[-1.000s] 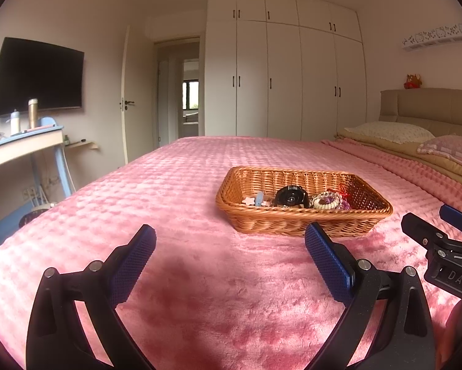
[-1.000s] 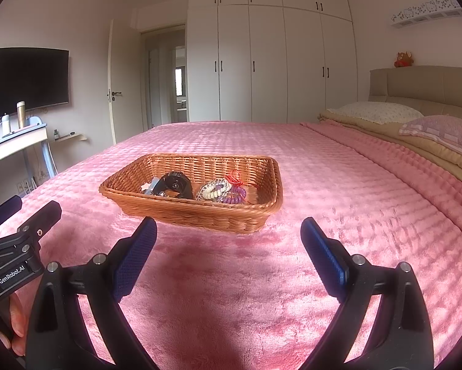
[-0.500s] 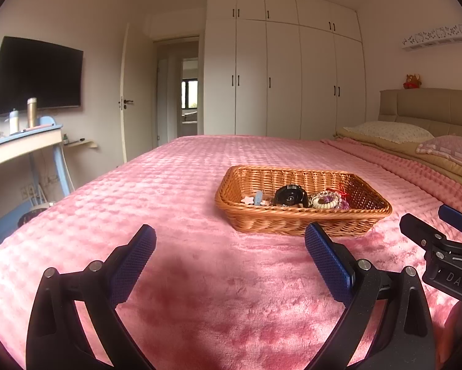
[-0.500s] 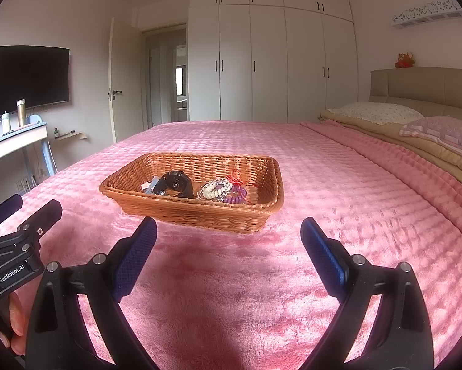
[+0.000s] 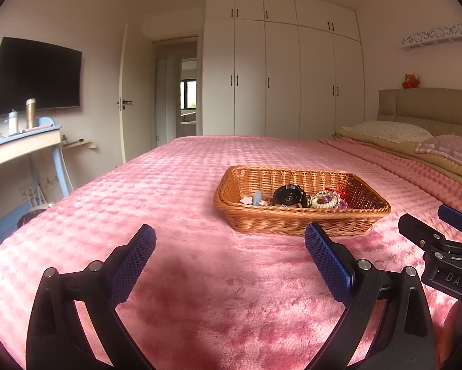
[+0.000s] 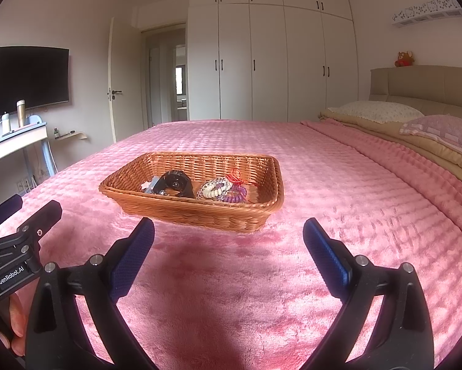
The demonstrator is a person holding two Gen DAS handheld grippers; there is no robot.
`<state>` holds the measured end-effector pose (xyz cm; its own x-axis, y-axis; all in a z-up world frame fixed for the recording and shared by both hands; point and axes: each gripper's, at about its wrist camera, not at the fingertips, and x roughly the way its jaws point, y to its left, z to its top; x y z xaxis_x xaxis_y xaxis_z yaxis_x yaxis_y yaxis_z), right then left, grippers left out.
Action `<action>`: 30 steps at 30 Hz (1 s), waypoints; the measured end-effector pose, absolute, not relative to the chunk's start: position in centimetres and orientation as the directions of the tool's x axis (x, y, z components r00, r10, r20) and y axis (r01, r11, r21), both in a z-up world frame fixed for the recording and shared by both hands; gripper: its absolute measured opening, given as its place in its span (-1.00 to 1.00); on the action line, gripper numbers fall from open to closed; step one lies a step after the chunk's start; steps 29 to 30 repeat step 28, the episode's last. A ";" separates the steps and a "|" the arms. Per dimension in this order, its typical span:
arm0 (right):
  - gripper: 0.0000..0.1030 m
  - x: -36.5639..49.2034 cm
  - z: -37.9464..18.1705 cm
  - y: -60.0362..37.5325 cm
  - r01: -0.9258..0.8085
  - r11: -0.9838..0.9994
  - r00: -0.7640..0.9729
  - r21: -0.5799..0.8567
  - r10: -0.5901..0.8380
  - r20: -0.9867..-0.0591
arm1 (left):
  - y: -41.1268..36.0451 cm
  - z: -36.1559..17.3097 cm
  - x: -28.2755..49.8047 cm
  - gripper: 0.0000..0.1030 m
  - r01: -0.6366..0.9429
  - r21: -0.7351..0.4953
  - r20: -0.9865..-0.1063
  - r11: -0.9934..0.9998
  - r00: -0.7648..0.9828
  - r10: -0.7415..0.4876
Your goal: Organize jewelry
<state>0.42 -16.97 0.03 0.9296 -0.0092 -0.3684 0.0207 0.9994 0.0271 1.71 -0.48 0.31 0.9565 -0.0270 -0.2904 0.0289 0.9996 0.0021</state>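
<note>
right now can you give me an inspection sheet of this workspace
surface: pink bedspread, basket sits on it
job's things: wicker basket holding a black round item, bead bracelets, purple coil tie
clutter: nothing seen on the bedspread outside the basket
grippers: left gripper open, empty; right gripper open, empty; both short of the basket
cables: nothing seen
surroundings: white wardrobe, wall tv, pillows

Both low — facing basket (image 5: 302,215).

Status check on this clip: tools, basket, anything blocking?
Left tool and right tool open, empty. Jewelry in wicker basket on pink bedspread. Path clear.
</note>
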 end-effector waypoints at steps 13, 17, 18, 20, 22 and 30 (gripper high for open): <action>0.80 0.5 0.0 -17.0 0.020 0.999 0.929 0.027 -0.009 -0.370 | -0.6 0.3 1.9 0.85 0.024 0.005 -0.297 1.000 0.955 -0.022; 0.80 0.5 0.0 -17.0 0.020 0.999 0.929 0.026 -0.009 -0.371 | -0.7 0.3 1.7 0.86 0.041 0.013 -0.291 0.999 0.956 -0.036; 0.80 0.5 0.0 -17.0 0.020 0.999 0.929 0.026 -0.009 -0.370 | -0.8 0.3 1.7 0.86 0.042 0.017 -0.290 0.999 0.956 -0.036; 0.80 0.5 0.0 -17.0 0.020 0.999 0.929 0.026 -0.009 -0.370 | -0.8 0.3 1.7 0.86 0.042 0.017 -0.293 0.999 0.956 -0.035; 0.80 0.5 0.0 -17.0 0.021 0.999 0.929 0.026 -0.009 -0.371 | -0.7 0.3 1.8 0.86 0.035 0.012 -0.300 0.999 0.954 -0.030; 0.80 0.5 0.0 -17.0 0.020 0.999 0.929 0.025 -0.009 -0.371 | -0.4 0.3 1.9 0.86 0.036 0.004 -0.312 0.999 0.950 -0.033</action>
